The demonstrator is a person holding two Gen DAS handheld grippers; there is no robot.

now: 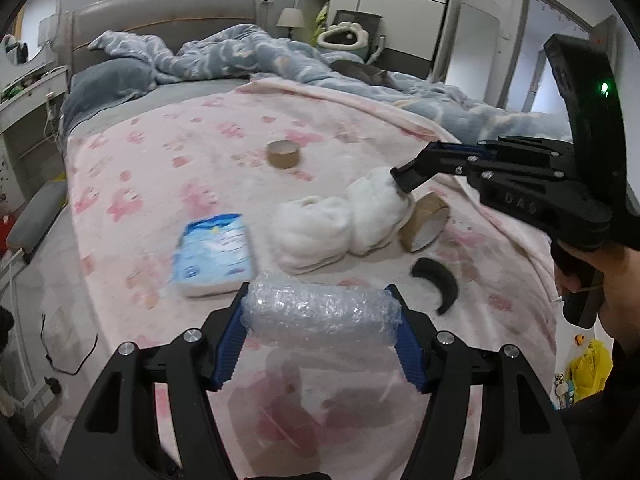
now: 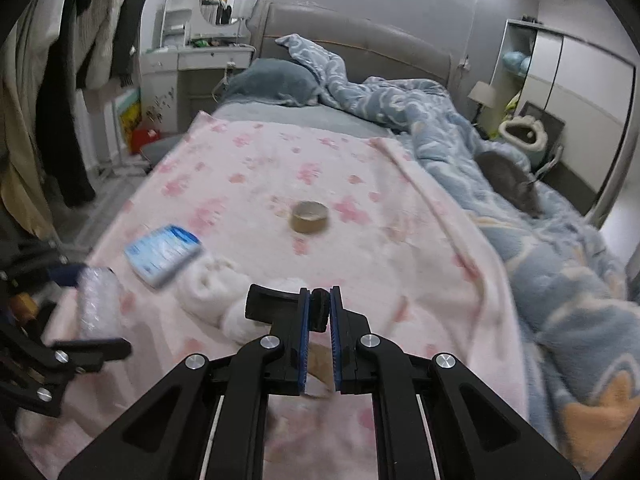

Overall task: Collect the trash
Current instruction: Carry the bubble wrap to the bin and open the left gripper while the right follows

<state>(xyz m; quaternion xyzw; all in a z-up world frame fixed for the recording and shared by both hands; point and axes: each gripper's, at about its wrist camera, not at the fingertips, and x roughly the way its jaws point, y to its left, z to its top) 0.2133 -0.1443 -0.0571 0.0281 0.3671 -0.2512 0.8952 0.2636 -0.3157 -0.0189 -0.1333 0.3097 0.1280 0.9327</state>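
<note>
While a pink flowered blanket point(image 1: 168, 152) covers the near part of the bed point(image 2: 320, 32), a blue quilt point(image 2: 440, 120) is bunched toward the headboard and far edge. A wad of bubble wrap point(image 1: 320, 312) is clamped between the left gripper point(image 1: 320, 320) pads. The right gripper point(image 2: 319, 312) is closed on a small black piece point(image 2: 319, 310), its shape hard to make out. On the blanket's middle a tape roll point(image 1: 283, 154) is seen; nearer lie a blue packet point(image 1: 214, 256), white tissue wads point(image 1: 316, 232), a second tape roll point(image 1: 426, 222) partly hidden behind them, and a curved black scrap point(image 1: 436, 280).
</note>
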